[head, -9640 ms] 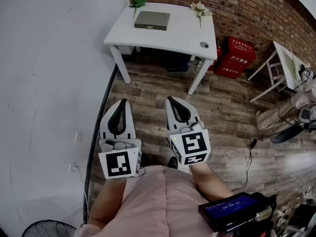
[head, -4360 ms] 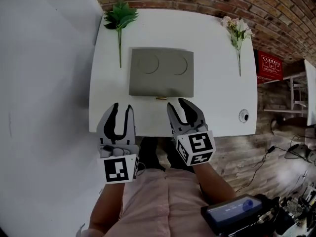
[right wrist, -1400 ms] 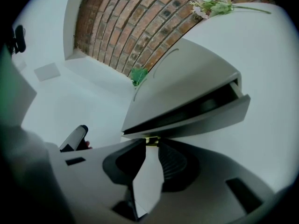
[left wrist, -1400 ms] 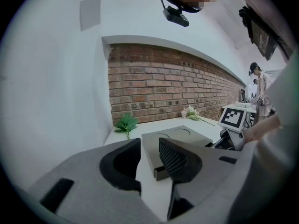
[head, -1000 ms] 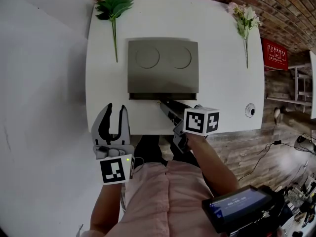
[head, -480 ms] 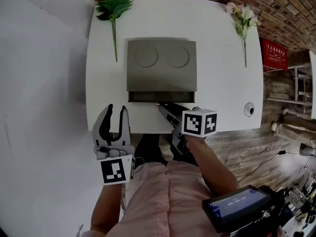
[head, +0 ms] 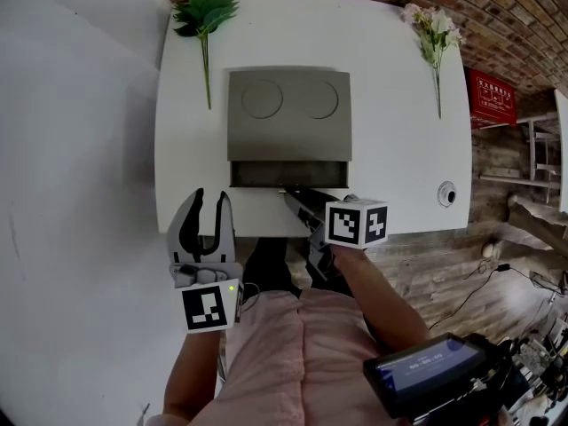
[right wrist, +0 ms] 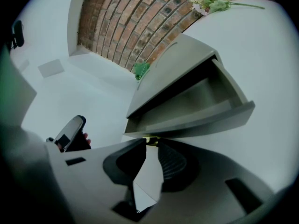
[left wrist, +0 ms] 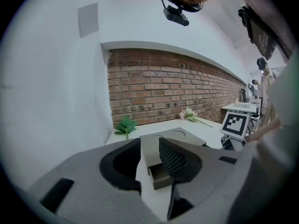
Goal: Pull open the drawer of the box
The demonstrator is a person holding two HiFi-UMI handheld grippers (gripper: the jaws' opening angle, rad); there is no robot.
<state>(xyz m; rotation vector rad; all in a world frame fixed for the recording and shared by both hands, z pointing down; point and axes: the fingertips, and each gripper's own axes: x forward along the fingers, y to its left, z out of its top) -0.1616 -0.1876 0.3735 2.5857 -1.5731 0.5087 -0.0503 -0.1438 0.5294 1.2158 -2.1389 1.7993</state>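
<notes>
White table (head: pixel 390 176): one box (head: pixel 288 114), two sprigs (head: pixel 204 16) (head: pixel 432 29); right fingers (right wrist: pixel 172 163) pinch knob (right wrist: pixel 150 140), left fingers (left wrist: pixel 172 157) spread.

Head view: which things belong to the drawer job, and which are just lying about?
Job: box, drawer, handle, right gripper shut on the handle.
Lying about: sprig, flowers, disc; left gripper open, idle.

Left gripper (head: pixel 209 199) jaws apart, right gripper (head: pixel 290 194) jaws clamped on handle (right wrist: pixel 150 140)
</notes>
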